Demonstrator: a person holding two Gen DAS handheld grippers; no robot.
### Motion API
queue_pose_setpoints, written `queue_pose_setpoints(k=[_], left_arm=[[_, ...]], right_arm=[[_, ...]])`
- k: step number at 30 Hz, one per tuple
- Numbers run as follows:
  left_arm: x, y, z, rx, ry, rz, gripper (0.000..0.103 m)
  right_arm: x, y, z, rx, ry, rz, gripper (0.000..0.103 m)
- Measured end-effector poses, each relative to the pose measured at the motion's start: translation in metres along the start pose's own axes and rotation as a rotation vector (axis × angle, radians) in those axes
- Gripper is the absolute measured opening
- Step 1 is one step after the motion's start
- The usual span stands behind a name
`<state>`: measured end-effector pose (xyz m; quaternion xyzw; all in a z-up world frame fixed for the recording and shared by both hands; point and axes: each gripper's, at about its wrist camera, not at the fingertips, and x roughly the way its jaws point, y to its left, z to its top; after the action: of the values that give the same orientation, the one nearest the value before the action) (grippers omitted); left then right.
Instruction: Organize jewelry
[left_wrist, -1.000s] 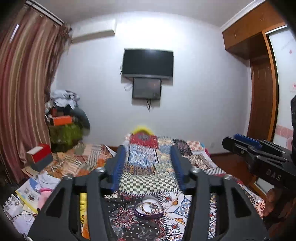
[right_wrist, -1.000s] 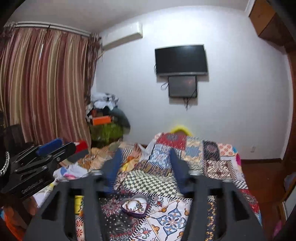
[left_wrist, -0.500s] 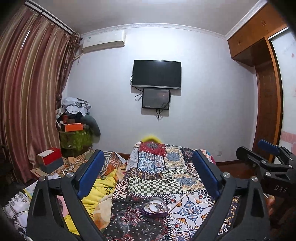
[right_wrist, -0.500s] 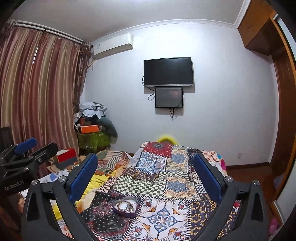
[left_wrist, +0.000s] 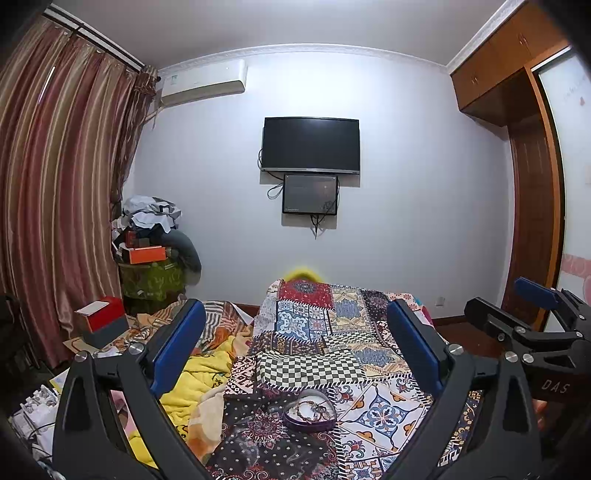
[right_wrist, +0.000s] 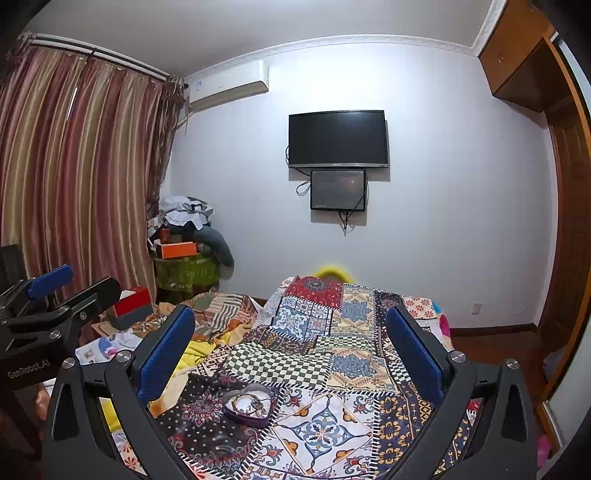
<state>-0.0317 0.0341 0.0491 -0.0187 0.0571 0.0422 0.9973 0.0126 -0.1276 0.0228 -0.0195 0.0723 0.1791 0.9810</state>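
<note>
**Jewelry gathered in the heart dish, nothing in hand**

Heart-shaped purple dish (left_wrist: 309, 411) resting on the patchwork quilt (left_wrist: 314, 365), low and near the middle of both wrist views. Inside it: a bangle or bracelet plus a tangle of smaller pieces (right_wrist: 248, 403), too small to sort out one from another. No loose jewelry visible elsewhere on the quilt, though dark floral patches beside the dish could easily hide a thin chain. No lid, box or second container clearly tied to the task, apart from a red-and-grey box (left_wrist: 104, 320) far off to the left by the curtain. Judged from this alone: either barely begun, with the pile waiting to be sorted out of the dish, or close to finished, with everything collected into it. Impossible to tell which.

Left gripper (left_wrist: 295, 339) held level above the near end of the bed, pointing along the quilt toward the wall-mounted screen, fingers spread wide, blue pads (left_wrist: 180, 345) well apart, nothing between them. Right gripper (right_wrist: 291, 339) alongside in much the same pose, equally wide, equally empty, with the dish sitting slightly to its left. Both well above the dish, touching nothing. Each gripper visible at the edge of the other's view, side by side.
</note>
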Motion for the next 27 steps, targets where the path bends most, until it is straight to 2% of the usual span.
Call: queue_pose_setpoints(k=[27], left_arm=[[0.015,-0.005,-0.007,-0.002,0.04,0.007,0.103]], right_arm=[[-0.001,-0.006,0.002,0.004,0.03,-0.021,0.103]])
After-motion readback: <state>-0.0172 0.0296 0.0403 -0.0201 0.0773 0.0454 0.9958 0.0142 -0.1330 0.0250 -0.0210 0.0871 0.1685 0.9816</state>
